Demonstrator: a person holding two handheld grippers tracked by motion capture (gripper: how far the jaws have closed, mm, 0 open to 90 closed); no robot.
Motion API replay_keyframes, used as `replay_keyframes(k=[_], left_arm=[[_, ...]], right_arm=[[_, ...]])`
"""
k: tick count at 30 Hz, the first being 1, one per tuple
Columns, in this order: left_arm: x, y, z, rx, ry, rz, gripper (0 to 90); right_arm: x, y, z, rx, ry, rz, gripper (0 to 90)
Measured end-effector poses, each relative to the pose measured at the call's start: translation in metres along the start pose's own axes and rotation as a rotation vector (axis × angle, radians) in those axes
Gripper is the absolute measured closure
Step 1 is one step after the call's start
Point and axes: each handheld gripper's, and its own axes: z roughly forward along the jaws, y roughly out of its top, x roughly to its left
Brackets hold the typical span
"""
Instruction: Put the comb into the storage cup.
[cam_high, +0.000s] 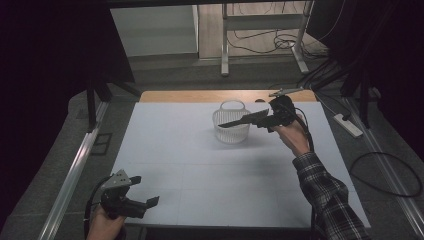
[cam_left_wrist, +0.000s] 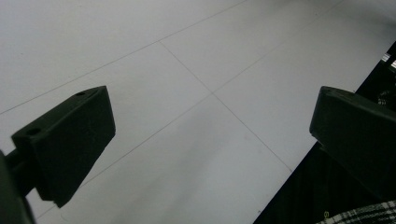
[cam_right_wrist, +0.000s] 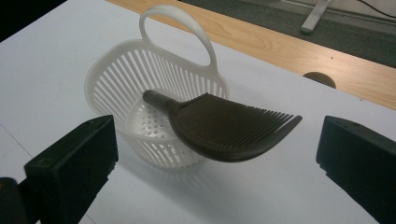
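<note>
Two items on my list: a white slatted basket (cam_right_wrist: 140, 93) and a dark comb (cam_right_wrist: 224, 128). Basket stands upright toward the far side of the white table (cam_high: 200, 175), handle raised. Comb rests across the basket's rim, handle over the bowl, teeth overhanging toward my right gripper (cam_right_wrist: 215, 163); I judge it freshly set there, since those jaws stand wide, holding nothing. Left gripper (cam_high: 142, 200) waits well apart from the basket at the near edge, jaws wide, likely parked out of the way.
</note>
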Motion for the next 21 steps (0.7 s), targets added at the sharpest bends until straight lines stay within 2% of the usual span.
replay_keyframes(k=[10,21], left_arm=[[0.0,0.0,0.0,-0.001,0.003,0.0,0.1],[0.0,-0.001,-0.001,-0.002,0.002,-0.003,0.1]], right_arm=[[0.004,-0.007,-0.007,0.015,0.006,-0.018,0.0],[0.014,-0.019,-0.013,0.012,0.035,-0.032,0.0]])
